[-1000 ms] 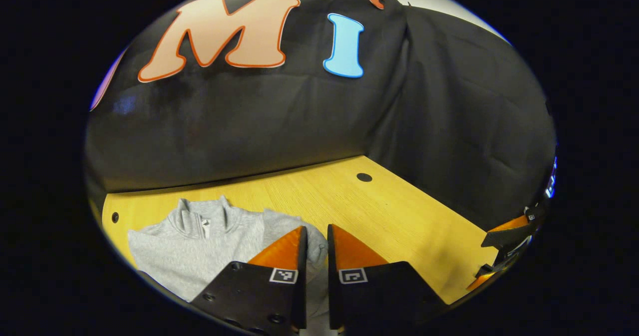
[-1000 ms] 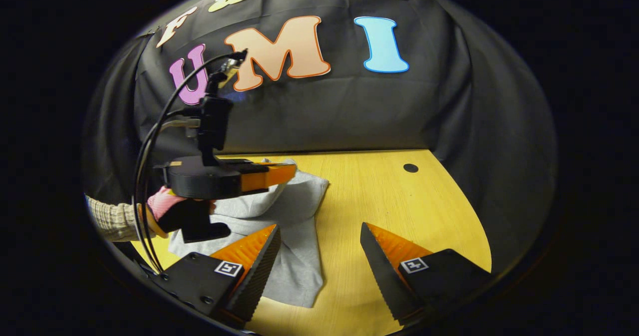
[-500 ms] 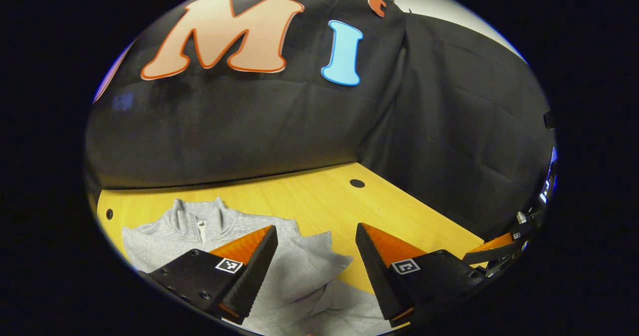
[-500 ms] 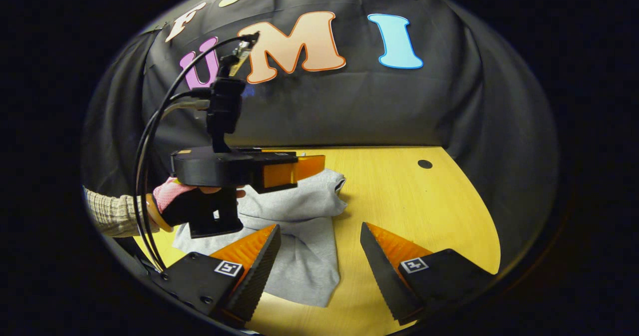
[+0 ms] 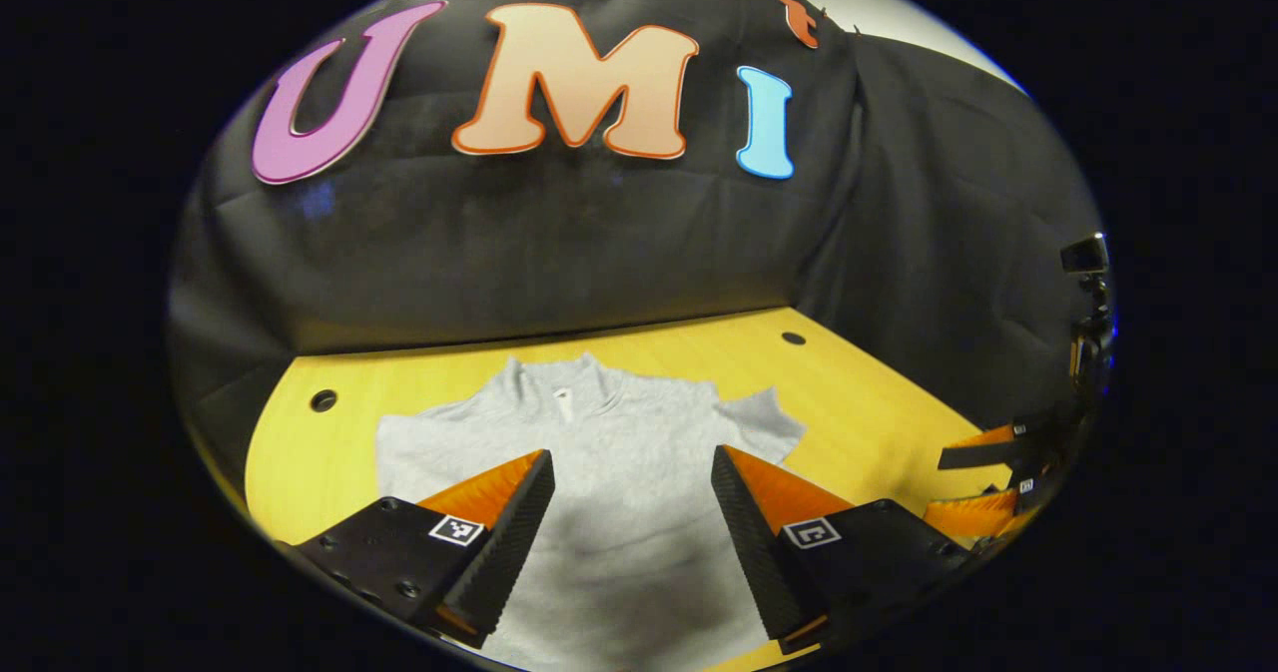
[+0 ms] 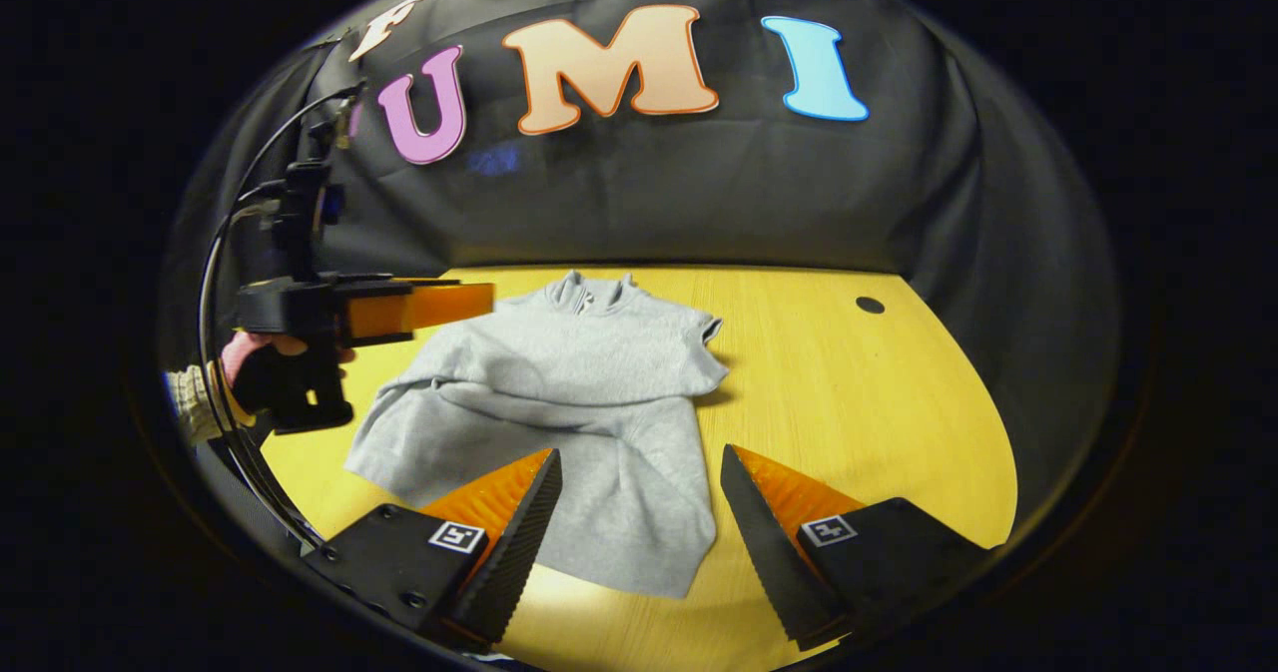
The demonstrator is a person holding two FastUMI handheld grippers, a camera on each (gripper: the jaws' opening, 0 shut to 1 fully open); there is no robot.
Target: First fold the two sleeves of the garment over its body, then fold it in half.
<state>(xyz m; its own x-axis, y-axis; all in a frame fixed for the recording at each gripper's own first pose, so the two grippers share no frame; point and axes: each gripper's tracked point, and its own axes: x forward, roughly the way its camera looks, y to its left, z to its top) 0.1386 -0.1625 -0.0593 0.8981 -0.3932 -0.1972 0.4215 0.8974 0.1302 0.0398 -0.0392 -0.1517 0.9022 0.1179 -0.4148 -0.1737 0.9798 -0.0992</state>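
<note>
While both sleeves look already laid over its body, the grey sweatshirt (image 6: 589, 402) lies flat in the middle of the yellow table (image 6: 849, 422), collar toward the back wall. It looks soft and limp, light enough to drag or bunch when lifted. The left gripper (image 5: 631, 527) hangs over its chest with jaws wide and empty; the right gripper (image 6: 639, 527) sits above the hem at lower centre, equally wide, holding nothing. I'd pinch the two hem corners for the half fold.
</note>
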